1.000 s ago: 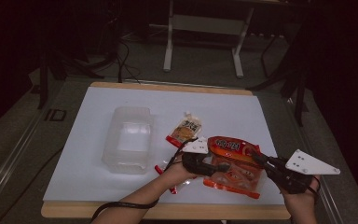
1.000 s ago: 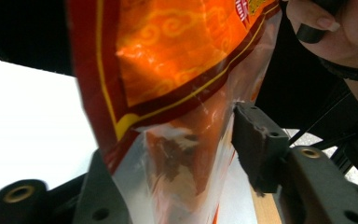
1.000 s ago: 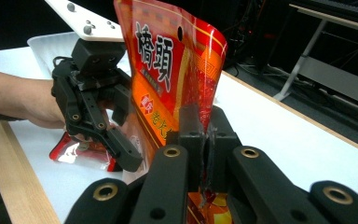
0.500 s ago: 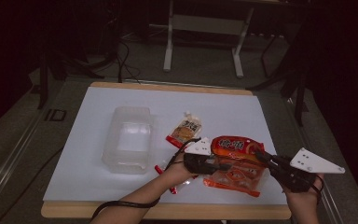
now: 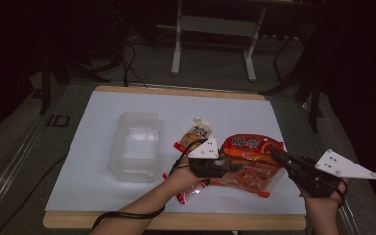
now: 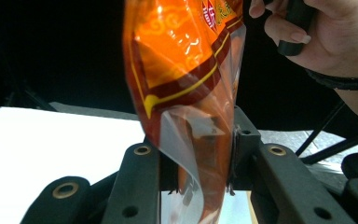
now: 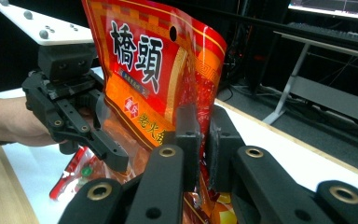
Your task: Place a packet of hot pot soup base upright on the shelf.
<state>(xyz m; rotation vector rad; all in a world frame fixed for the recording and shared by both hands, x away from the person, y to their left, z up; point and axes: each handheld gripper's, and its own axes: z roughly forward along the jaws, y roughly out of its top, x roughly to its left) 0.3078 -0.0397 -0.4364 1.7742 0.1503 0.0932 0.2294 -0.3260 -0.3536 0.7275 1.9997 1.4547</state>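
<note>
Orange-red glossy plastic snack bag (image 5: 247,164) with large Chinese characters sits at the near right of the white board (image 5: 103,191), lifted between your two tools. Your left gripper (image 5: 225,168) has its jaws clamped on the bag's left edge, and your right gripper (image 5: 277,157) has its jaws pinched shut on the bag's right edge.

That white board lies on a wooden table (image 5: 176,223) whose light edge shows along the near and far sides. Around it the room is dark, with grey floor, loose cables and the white legs of a desk frame (image 5: 213,41) at the far side.

Left of the bag stands a clear rectangular plastic container (image 5: 133,145), well apart from both grippers. Just beyond your left hand (image 5: 178,174) lies a small yellow-and-red sauce pouch (image 5: 193,134), and a thin red wrapped stick (image 5: 188,192) pokes out beneath that hand, near the bag.

From the left gripper view you see the bag's clear lower panel (image 6: 186,158) held between the jaws, and your right hand (image 6: 326,37) behind it. From the right gripper view you get the printed front (image 7: 144,70), the left gripper's (image 7: 109,151) black linkage and a monitor (image 7: 333,9) on a far desk.
</note>
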